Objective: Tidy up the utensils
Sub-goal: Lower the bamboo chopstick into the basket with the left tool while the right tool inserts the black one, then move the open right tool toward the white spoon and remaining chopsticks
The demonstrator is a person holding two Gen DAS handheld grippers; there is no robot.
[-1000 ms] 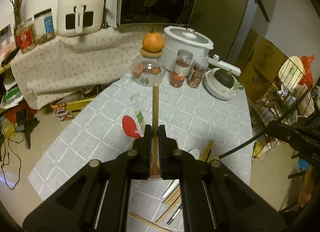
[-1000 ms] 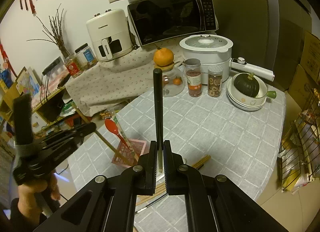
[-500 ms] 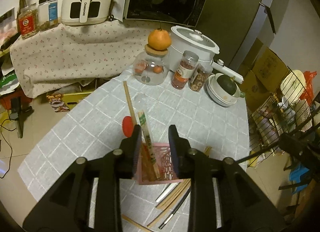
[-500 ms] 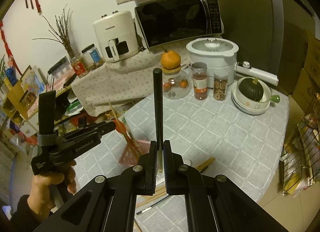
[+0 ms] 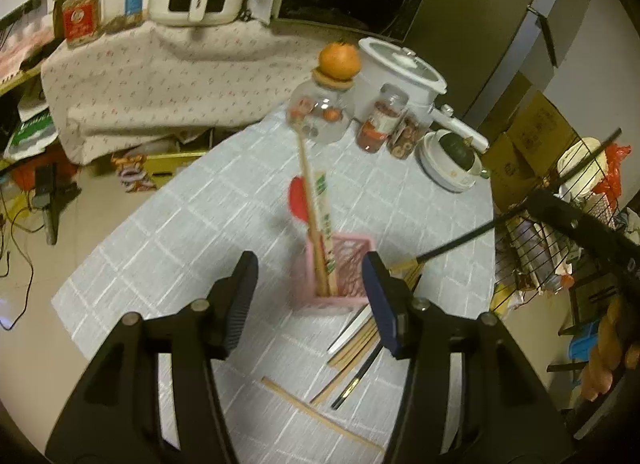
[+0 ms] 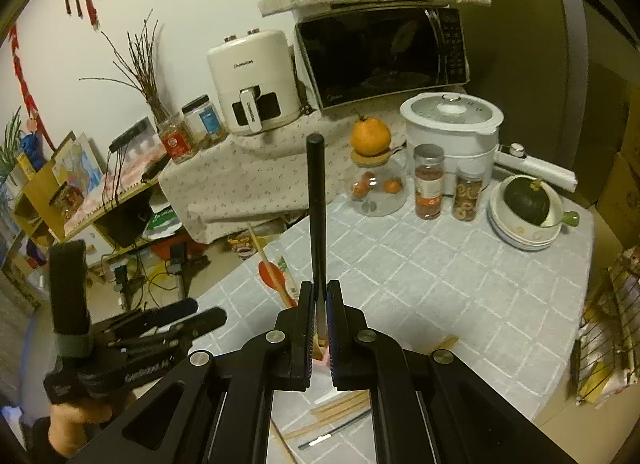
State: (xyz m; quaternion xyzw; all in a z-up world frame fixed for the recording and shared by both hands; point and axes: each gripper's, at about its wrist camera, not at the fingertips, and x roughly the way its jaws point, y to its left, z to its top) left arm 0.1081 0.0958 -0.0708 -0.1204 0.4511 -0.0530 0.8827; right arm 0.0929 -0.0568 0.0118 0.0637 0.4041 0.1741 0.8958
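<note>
right gripper clamps 1 black chopstick upright, ready for the pink holder; left gripper hangs spread, empty.

In the right wrist view, most of the pink holder is hidden behind the right hand-held gripper; only a sliver is seen between the closed jaws. The lower end of the black chopstick clamped there is covered by the pads. The loose chopsticks on the desk below are partly masked by the gripper frame. In the left wrist view, the holder ahead of the left hand-held gripper and its contents are motion-blurred; print on the paper sleeve cannot be read. The red spoon is partly covered by it.
</note>
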